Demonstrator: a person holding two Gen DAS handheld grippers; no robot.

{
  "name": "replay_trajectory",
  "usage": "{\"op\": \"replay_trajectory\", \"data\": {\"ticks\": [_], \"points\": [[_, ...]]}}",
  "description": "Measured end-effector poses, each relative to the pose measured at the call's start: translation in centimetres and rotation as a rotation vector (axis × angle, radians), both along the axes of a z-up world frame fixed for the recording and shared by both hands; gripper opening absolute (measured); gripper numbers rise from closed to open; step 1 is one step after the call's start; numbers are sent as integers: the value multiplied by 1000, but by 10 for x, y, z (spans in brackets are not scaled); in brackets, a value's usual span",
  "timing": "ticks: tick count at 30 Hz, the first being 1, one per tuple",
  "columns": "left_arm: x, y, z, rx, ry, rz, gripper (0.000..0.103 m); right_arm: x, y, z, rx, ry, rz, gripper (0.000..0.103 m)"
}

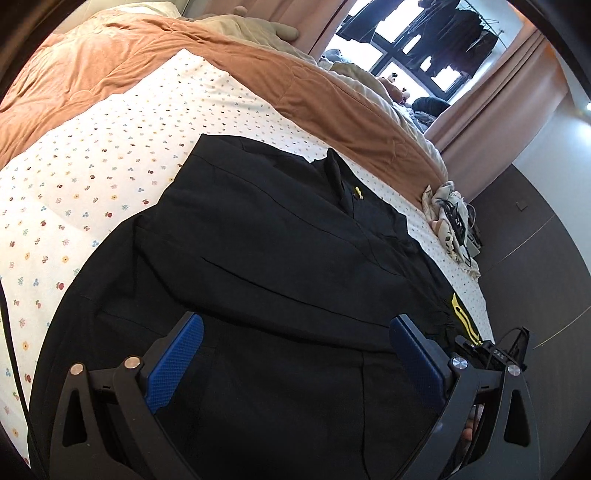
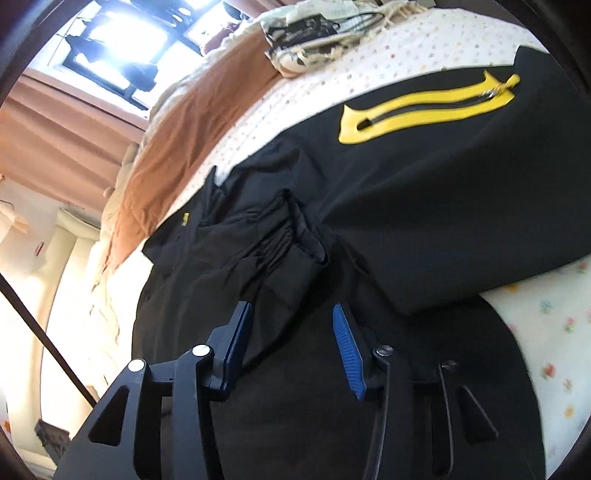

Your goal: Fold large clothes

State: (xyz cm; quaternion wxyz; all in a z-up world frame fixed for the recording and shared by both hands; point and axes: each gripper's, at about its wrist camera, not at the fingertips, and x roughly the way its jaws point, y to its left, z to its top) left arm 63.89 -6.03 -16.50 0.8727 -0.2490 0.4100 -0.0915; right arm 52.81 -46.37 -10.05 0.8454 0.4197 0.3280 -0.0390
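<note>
A large black jacket (image 1: 280, 236) lies spread on the flower-print bed sheet (image 1: 110, 177). It has a small yellow zip pull at the collar and a yellow-trimmed pocket zip (image 2: 428, 110). My left gripper (image 1: 295, 325) hovers low over the jacket's near part, jaws wide open, blue pads (image 1: 177, 358) holding nothing. My right gripper (image 2: 291, 314) is open over the jacket (image 2: 406, 221), just short of a gathered black cuff (image 2: 295, 229). Nothing is between its pads (image 2: 347, 350).
An orange-brown quilt (image 1: 147, 70) is bunched along the far side of the bed. A patterned cloth with black cables (image 1: 450, 218) lies at the bed's corner, also in the right wrist view (image 2: 314, 33). Pink curtains (image 1: 517, 96), a window and dark floor lie beyond.
</note>
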Motion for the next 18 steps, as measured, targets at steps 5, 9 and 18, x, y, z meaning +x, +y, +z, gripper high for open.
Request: {"op": "replay_trajectory", "data": {"ticks": [5,9,18], "points": [[1,0,-5,14,12,11,103,18,-3,-4,-45,-13,-16,11],[2,-2,-9,18,22,18,103,12,-7,-4,-36,-37,-54,8],[-1,-10,-5,31,3,5,103,-5,2,11,-58,-23,-18,27]]}}
